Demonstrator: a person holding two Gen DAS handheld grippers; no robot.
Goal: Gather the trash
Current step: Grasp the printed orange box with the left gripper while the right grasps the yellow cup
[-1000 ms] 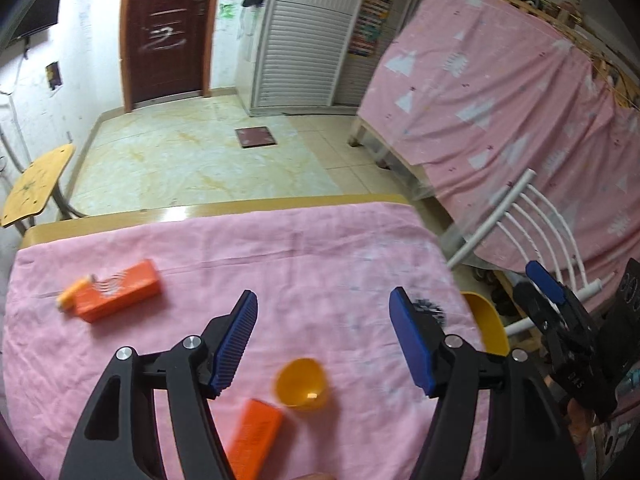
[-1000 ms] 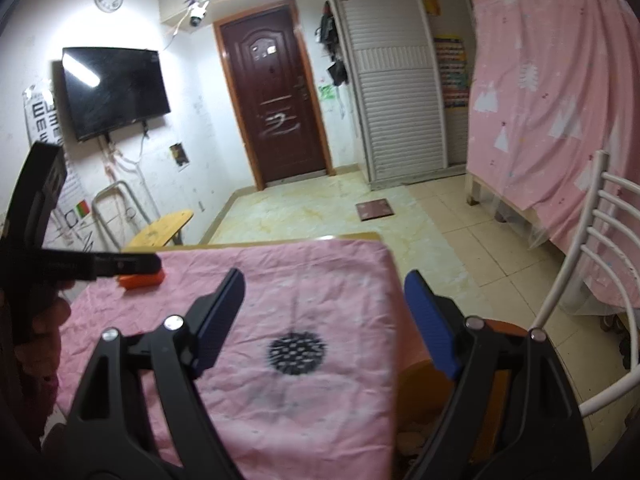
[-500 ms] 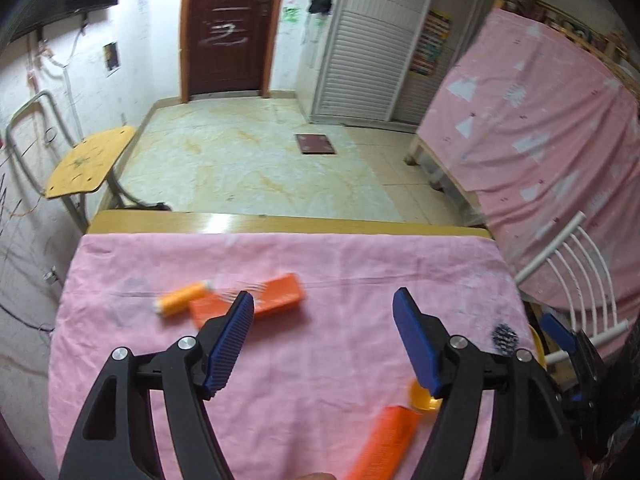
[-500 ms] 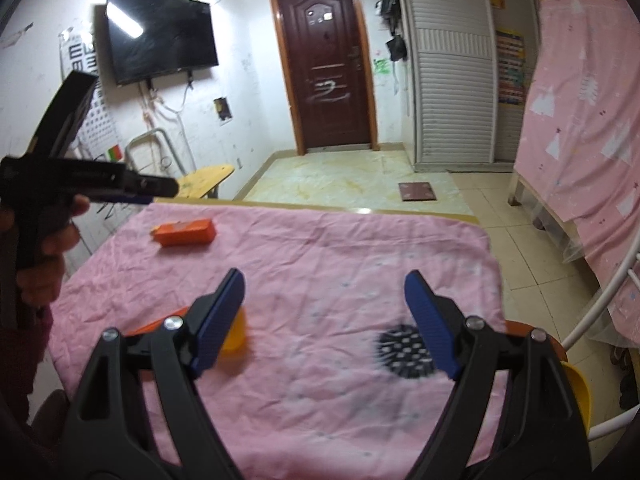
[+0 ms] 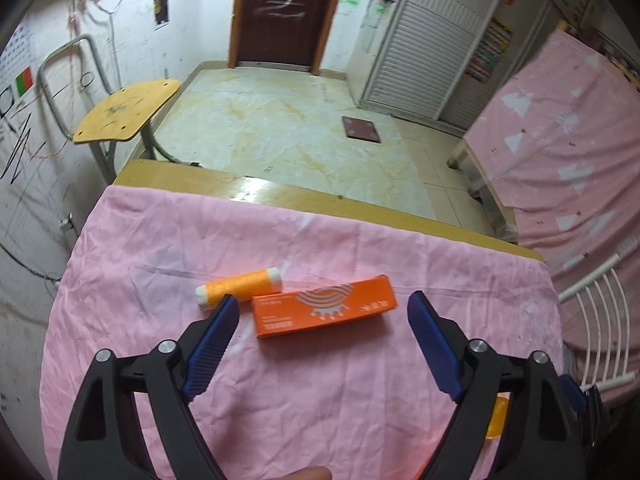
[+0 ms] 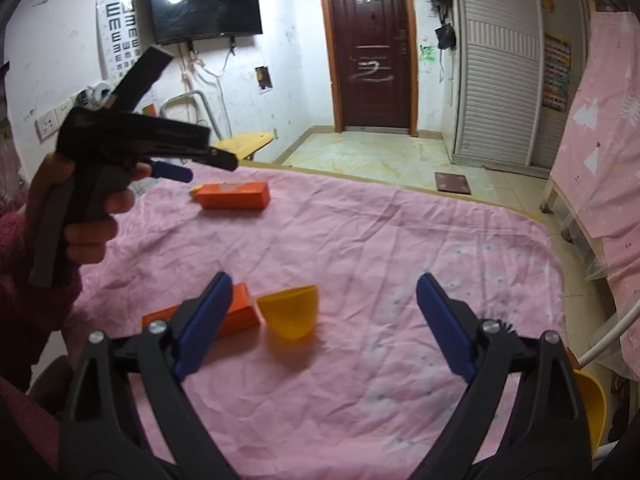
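Left gripper (image 5: pixel 323 312): I hold it above the pink cloth (image 5: pixel 160 248), jaws spread wide, nothing between them. Far orange box (image 5: pixel 326 311): it lies flat on the cloth, seen between my left fingertips, printed face up, long side running left to right. Orange thread spool (image 5: pixel 239 289): on its side just behind the box's left end, white caps at both ends, close to the tip of my left-hand blue pad (image 5: pixel 210 350); whether spool and box touch I cannot tell. Right gripper (image 6: pixel 322 320): jaws likewise wide apart and empty, held over the near part of the cloth (image 6: pixel 400 248). Near orange box (image 6: pixel 236 314): flat on the cloth, partly hidden behind the left pad of my right gripper. Yellow cup (image 6: pixel 290 312): tipped on its side just to the right of that box, mouth facing away from me, lying between the right gripper's fingers but below them and not gripped. From the right wrist view the left gripper (image 6: pixel 176 170) shows at the left, carried in my hand (image 6: pixel 86 216) above the cloth, and the far orange box (image 6: pixel 234 196) sits beyond its blue tip. Yellow bin (image 6: pixel 592 404): its rim shows off the table's right edge, low in the right view. Surroundings: wooden chair (image 5: pixel 124 110) on the tiled floor beyond the table edge (image 5: pixel 280 196), dark door (image 6: pixel 370 46), wall screen (image 6: pixel 204 0).
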